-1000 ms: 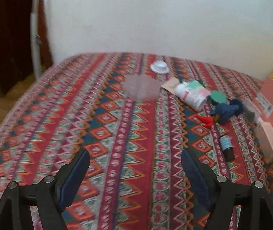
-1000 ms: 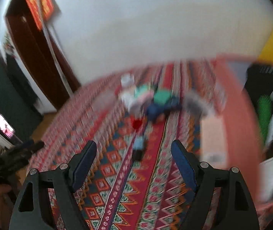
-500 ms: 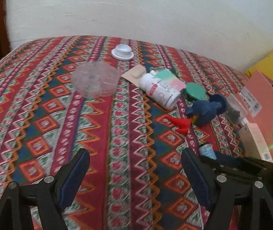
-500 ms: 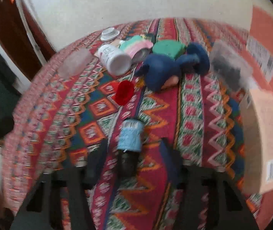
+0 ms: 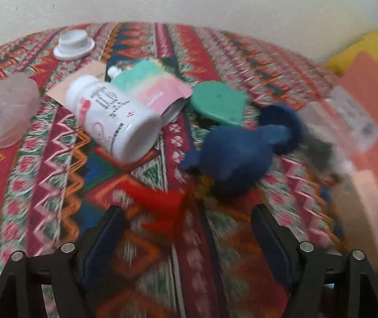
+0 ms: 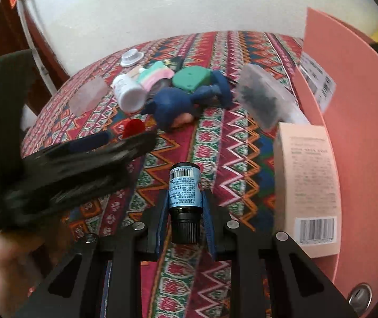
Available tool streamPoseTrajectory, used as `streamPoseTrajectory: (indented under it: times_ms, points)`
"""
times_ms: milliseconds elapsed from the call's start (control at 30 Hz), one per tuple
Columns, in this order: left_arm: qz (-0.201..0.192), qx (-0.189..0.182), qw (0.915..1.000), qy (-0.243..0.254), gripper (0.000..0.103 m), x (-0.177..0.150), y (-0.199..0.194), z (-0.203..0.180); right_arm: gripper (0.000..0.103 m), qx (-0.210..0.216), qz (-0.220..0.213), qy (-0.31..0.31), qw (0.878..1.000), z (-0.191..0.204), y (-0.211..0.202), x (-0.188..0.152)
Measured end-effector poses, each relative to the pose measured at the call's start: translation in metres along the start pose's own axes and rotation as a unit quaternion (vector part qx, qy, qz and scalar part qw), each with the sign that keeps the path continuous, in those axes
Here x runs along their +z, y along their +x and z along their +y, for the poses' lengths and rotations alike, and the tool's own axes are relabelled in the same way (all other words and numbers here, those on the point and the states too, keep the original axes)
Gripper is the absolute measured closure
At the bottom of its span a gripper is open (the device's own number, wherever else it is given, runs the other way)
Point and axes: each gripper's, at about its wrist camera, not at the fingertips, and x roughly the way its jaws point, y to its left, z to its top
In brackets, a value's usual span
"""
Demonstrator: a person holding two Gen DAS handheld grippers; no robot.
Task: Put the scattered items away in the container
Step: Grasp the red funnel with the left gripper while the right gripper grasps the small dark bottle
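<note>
My right gripper (image 6: 185, 206) is shut on a small dark bottle with a blue label (image 6: 184, 188), its black cap towards the camera. My left gripper (image 5: 186, 235) is open, just short of a red cone (image 5: 162, 204); it also shows in the right wrist view (image 6: 88, 143). Behind the cone lie a blue plush toy (image 5: 236, 153), a white pill bottle (image 5: 114, 119), a green lid (image 5: 216, 103) and a pink-green pouch (image 5: 152, 84). The salmon container (image 6: 361, 106) stands at the right.
A beige carton (image 6: 308, 180) and a clear box of dark bits (image 6: 263, 98) lie by the container wall. A frosted tub (image 5: 0, 111) and a white cap (image 5: 73, 43) sit at the left. The patterned cloth (image 6: 215, 137) ends at a white wall.
My right gripper has closed on the blue-label bottle, which lay between its open fingers before. My left gripper has moved forward and right, up to the red cone.
</note>
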Motion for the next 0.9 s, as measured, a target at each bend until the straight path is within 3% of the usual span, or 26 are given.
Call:
streamPoseTrajectory:
  times_ms: [33,67,100,333,467,667,800,900]
  points:
    - [-0.012,0.01,0.9999,0.003,0.033,-0.001,0.003,0.0,0.077,0.003,0.002,0.003,1.0,-0.003,0.0,0.001]
    - [-0.017,0.01,0.9998,-0.005,0.063,-0.003,0.001,0.003,0.077,0.006,0.001,0.005,1.0,-0.004,-0.001,0.002]
    - [-0.021,0.01,0.9996,-0.013,0.067,-0.005,0.0,0.006,0.077,0.008,0.0,0.007,1.0,-0.006,-0.003,0.003]
    - [-0.051,0.001,0.9971,-0.056,0.067,-0.042,-0.045,0.033,0.077,0.029,-0.02,0.008,0.999,-0.002,-0.017,0.009]
    - [-0.086,-0.001,0.995,-0.049,0.067,-0.062,-0.096,0.029,0.077,0.039,-0.037,-0.009,0.999,0.014,-0.029,0.006]
    - [-0.155,-0.017,0.9876,-0.023,0.067,-0.06,-0.187,0.004,0.077,0.054,-0.068,-0.036,0.996,0.046,-0.059,-0.001]
    - [-0.193,-0.061,0.9793,0.009,0.067,-0.041,-0.236,-0.033,0.077,0.066,-0.134,-0.032,0.988,0.048,-0.116,0.001]
    - [-0.214,-0.095,0.9714,0.041,0.066,-0.023,-0.258,-0.074,0.077,0.055,-0.213,-0.015,0.975,0.027,-0.179,0.006]
